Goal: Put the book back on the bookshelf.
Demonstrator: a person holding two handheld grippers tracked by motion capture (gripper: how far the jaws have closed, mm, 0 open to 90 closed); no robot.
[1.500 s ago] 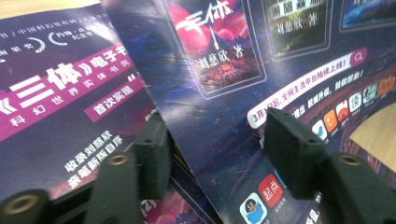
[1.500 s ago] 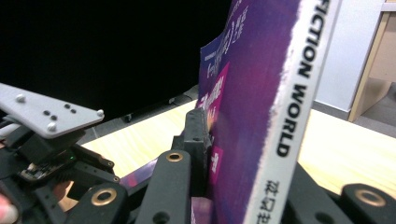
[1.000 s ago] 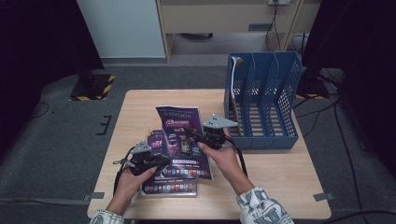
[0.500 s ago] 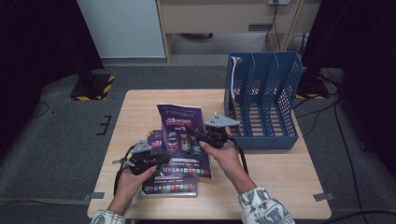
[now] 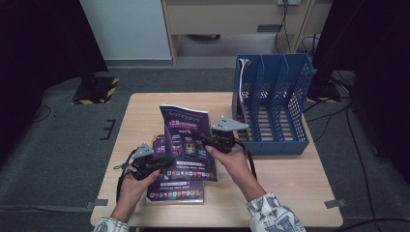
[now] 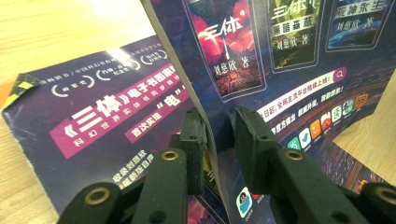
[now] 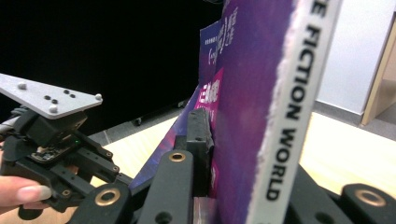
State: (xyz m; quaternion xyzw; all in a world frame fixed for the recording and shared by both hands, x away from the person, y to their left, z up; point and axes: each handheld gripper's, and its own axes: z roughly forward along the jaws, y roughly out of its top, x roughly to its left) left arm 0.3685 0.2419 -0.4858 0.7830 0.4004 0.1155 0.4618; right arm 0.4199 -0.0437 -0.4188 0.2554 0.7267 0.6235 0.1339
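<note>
High view: my right gripper (image 5: pixel 205 139) clamps the raised magazine (image 5: pixel 186 140) at frame centre; my left gripper (image 5: pixel 164 162), jaws just closing around its lower-left edge, isn't yet pressing.

Prob. an office/lab: blue file rack (image 5: pixel 270 104), wood desk (image 5: pixel 290 179), grey carpet (image 5: pixel 58 159), cables.

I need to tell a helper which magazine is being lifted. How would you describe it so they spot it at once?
On the wooden table, left of the blue file rack, two purple magazines overlap. It is the upper magazine, tilted up off the table between both grippers; the lower magazine lies flat.
</note>
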